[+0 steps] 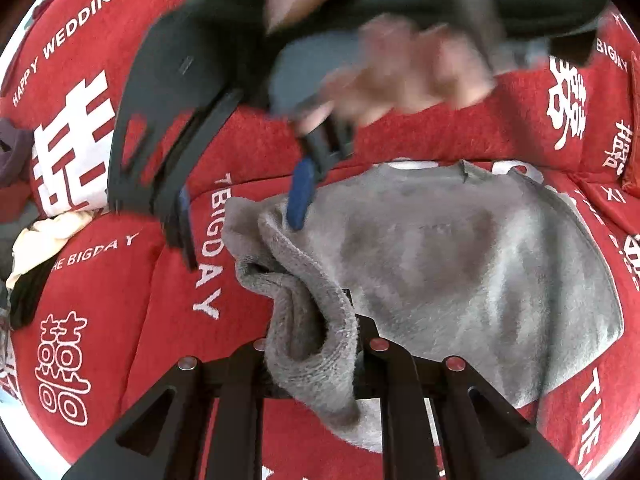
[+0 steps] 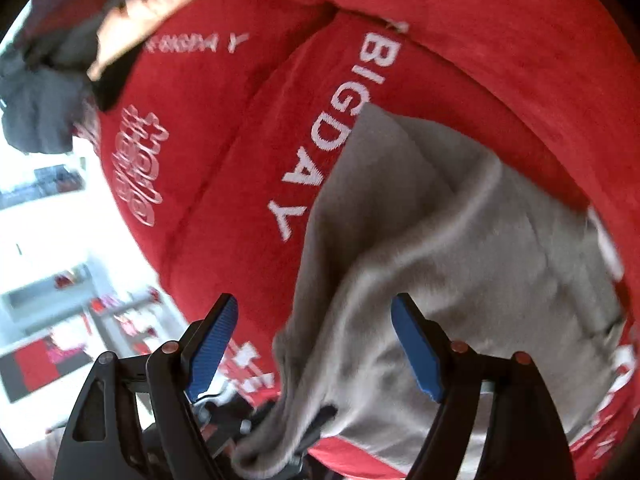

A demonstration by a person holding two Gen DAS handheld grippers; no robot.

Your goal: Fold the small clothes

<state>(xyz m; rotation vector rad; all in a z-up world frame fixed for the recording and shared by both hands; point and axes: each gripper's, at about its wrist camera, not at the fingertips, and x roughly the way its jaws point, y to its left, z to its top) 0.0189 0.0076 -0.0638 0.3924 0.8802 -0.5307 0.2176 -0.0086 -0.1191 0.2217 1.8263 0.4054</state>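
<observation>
Red sofa cover (image 1: 120,280), grey garment (image 1: 460,248) pinched in left tool (image 1: 316,344)

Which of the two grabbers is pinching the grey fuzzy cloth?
The left gripper: its jaws are shut on the grey cloth. The right gripper stands open, blue pads apart.

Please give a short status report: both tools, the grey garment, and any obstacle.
Left tool shut on grey garment. Right tool open, nothing pinched. Garment partly folded on red sofa cover. Nothing in the way.
</observation>
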